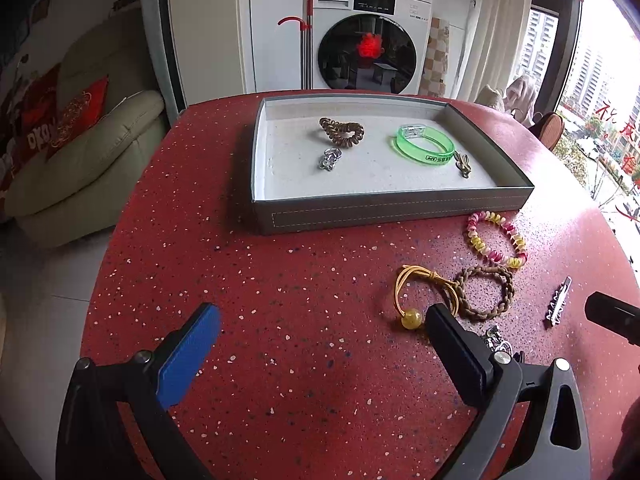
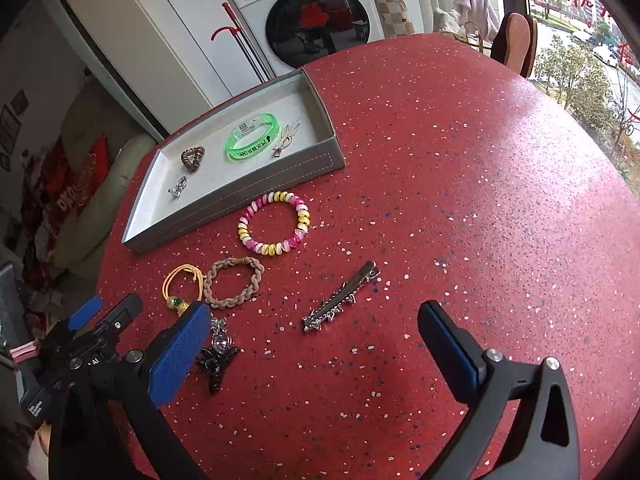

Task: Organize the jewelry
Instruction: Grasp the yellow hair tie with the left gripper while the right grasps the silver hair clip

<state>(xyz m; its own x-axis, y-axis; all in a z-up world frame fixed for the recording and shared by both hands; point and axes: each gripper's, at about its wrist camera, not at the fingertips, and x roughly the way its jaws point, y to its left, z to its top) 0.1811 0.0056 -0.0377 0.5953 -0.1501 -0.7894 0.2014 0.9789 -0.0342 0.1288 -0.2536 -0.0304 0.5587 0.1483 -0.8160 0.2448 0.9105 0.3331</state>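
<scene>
Both tools — left (image 1: 322, 326), right (image 2: 314, 330) — wide apart, empty; Panasonic washer (image 1: 370, 40) behind.

A shallow grey tray (image 1: 392, 210) with a white floor holds a brown spiral hair tie (image 1: 342, 132), a small silver ring charm (image 1: 330, 158), a translucent green bangle (image 1: 420, 146) and a bronze clip (image 1: 463, 164). Beside its front edge on the red speckled surface (image 2: 460, 200) lie a pink-and-yellow spiral bracelet (image 2: 274, 224), a braided tan band (image 2: 234, 282), a yellow cord with a bead (image 2: 180, 284), a silver barrette (image 2: 340, 304) and a dark claw clip (image 2: 218, 354)
</scene>
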